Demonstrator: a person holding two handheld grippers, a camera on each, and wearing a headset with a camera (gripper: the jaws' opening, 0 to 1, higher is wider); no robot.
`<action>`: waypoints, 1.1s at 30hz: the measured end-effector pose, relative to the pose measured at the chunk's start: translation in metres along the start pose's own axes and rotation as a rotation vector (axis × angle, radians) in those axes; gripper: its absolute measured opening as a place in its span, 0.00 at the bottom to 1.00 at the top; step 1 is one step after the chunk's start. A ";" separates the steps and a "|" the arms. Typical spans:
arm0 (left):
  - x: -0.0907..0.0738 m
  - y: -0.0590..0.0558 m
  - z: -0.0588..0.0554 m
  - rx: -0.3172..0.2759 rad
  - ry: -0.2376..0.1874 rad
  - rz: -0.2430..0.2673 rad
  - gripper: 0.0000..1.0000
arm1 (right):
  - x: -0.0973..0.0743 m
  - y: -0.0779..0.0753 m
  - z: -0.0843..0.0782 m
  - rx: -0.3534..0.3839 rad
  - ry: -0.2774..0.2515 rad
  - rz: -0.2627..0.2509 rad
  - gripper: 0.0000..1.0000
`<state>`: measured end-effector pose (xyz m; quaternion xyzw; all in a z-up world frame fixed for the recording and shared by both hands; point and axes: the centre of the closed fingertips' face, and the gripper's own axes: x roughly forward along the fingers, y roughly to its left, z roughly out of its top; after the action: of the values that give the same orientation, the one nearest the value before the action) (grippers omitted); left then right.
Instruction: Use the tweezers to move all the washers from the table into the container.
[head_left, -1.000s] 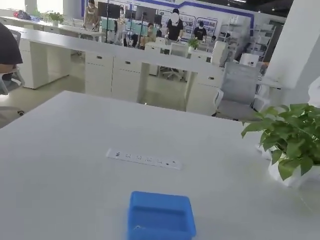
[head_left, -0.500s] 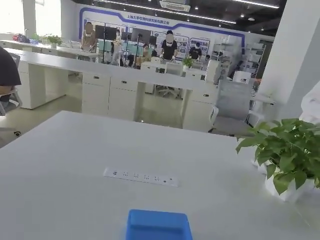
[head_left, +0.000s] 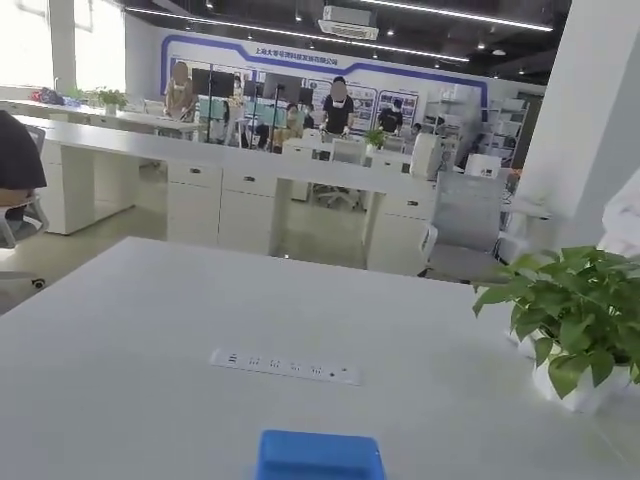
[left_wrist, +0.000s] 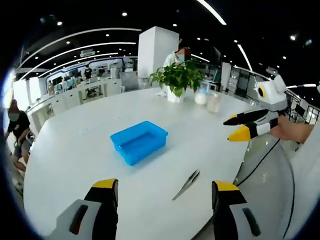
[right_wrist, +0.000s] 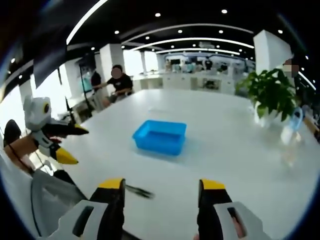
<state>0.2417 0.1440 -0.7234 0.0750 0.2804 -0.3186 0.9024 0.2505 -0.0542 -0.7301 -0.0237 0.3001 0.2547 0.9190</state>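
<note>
Head view: your table (head_left: 120, 380) ran white across the lower frame. The blue container (head_left: 320, 455) sat at the bottom centre, cut off by the lower edge. A white power strip (head_left: 285, 367) lay flat just above it, apart from it. A potted plant (head_left: 570, 320) in a white pot stood at the right edge. Rows of white desks and several people were in the background, upper frame.

Left gripper view: your left gripper (left_wrist: 165, 186) had its jaws spread wide and held nothing. The tweezers (left_wrist: 186, 184) lay flat on the table between the two jaw tips, nearer the right-hand one, not touching either. The container sat above and left of the tweezers, centre frame, well apart from them. I could not make out anything inside it. Your right gripper (left_wrist: 234, 127) came in from the right of the frame, above the table's edge, its yellow-tipped jaws pointing left and holding nothing.

Right gripper view: its own jaws rose from the bottom of the frame, wide apart, with nothing between them. The tweezers showed as a dark blurred sliver on the table just beside the left-hand jaw tip; I could not tell whether they touched it. The container sat above, centre frame. Your left gripper showed at the left edge, clear of the tweezers and container. The plant stood at the upper right.
</note>
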 end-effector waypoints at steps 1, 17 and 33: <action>-0.002 0.001 -0.001 0.005 0.002 0.019 0.85 | 0.000 0.000 0.000 0.004 -0.002 -0.001 0.58; -0.024 0.016 -0.007 -0.039 -0.020 0.192 0.99 | -0.011 -0.003 0.004 0.037 -0.054 -0.023 0.77; -0.028 0.021 -0.008 -0.042 -0.016 0.230 0.99 | -0.007 -0.011 -0.001 0.034 -0.051 -0.074 0.98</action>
<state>0.2330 0.1781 -0.7150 0.0850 0.2692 -0.2073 0.9366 0.2508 -0.0672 -0.7284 -0.0127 0.2796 0.2159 0.9354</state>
